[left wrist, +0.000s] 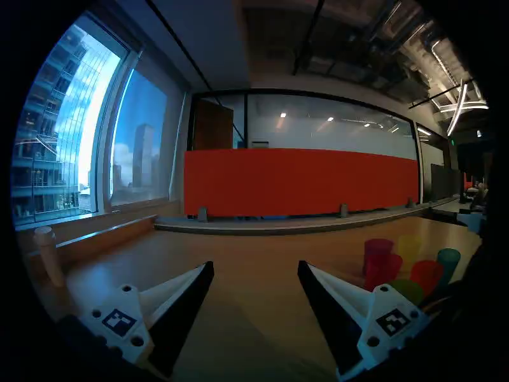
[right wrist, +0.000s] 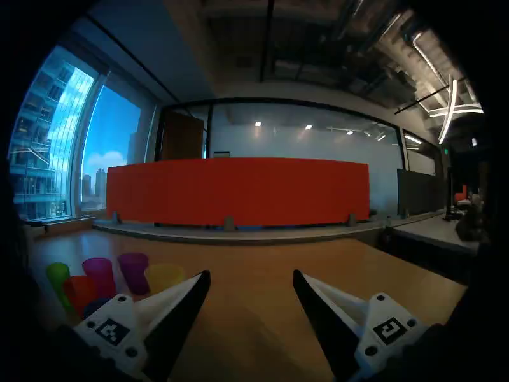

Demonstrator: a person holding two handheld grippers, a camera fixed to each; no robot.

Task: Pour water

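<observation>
**Both grippers open and level over the table, cups off to one side**

The left gripper (left wrist: 254, 270) is held low and level over the wooden table (left wrist: 254, 331), pointing straight at the red divider (left wrist: 299, 181). Its jaws stand wide apart with bare tabletop between them, grasping nothing. The right gripper (right wrist: 250, 275) has the same pose: low, level, facing the divider, jaws spread and holding nothing.

The cups (left wrist: 407, 267) stand upright in a tight cluster on the table, in magenta, yellow, teal, red and green. In the left gripper view they sit just right of the right finger, near it but not touching. That finger and the dark rim cut off the lowest ones. In the right gripper view the cluster (right wrist: 114, 277) lies to the left, beyond the left finger, which covers the bases of the nearest cups. I cannot tell whether any cup holds water.

The left gripper view has a pale cylinder (left wrist: 48, 254) upright at the table's left edge below the window (left wrist: 70, 127); it is too blurred to identify. The right gripper view takes in a grey desk (right wrist: 432, 232) at far right, with dim, unreadable shapes on it.
</observation>
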